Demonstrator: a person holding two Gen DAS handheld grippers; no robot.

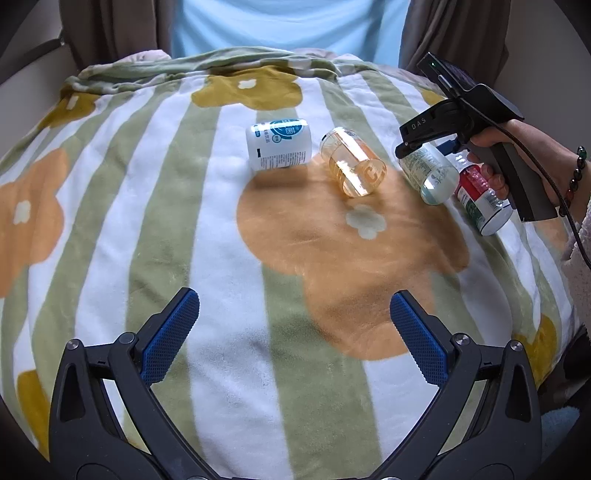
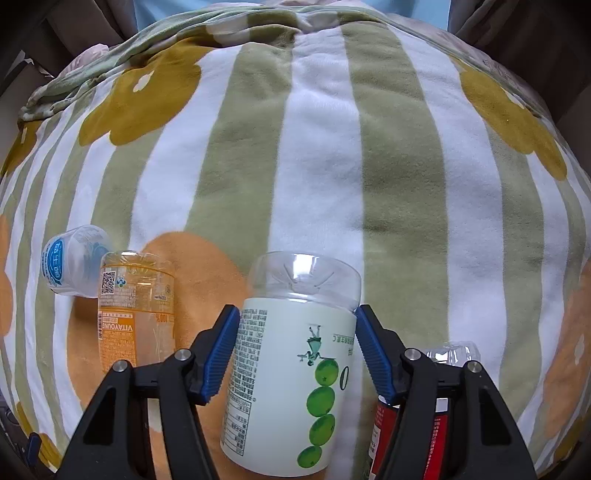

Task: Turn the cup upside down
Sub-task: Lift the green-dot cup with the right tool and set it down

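Observation:
Several cut-bottle cups stand on a flowered blanket. My right gripper (image 2: 295, 328) is shut on the pale green cup (image 2: 291, 369) with green fruit on its label; its closed clear base points away from me. In the left wrist view this cup (image 1: 428, 173) hangs tilted in the right gripper (image 1: 415, 146) above the blanket. An orange cup (image 1: 352, 162) (image 2: 135, 314) and a white-and-blue cup (image 1: 279, 144) (image 2: 74, 262) stand to its left. A red-and-white cup (image 1: 484, 203) (image 2: 436, 424) is on its right. My left gripper (image 1: 295, 314) is open and empty, well short of the cups.
The blanket (image 1: 184, 221) with green stripes and orange flowers covers a soft rounded surface. A person in a light blue top (image 1: 288, 26) sits beyond its far edge. The holder's hand and a cable (image 1: 546, 177) are at the right.

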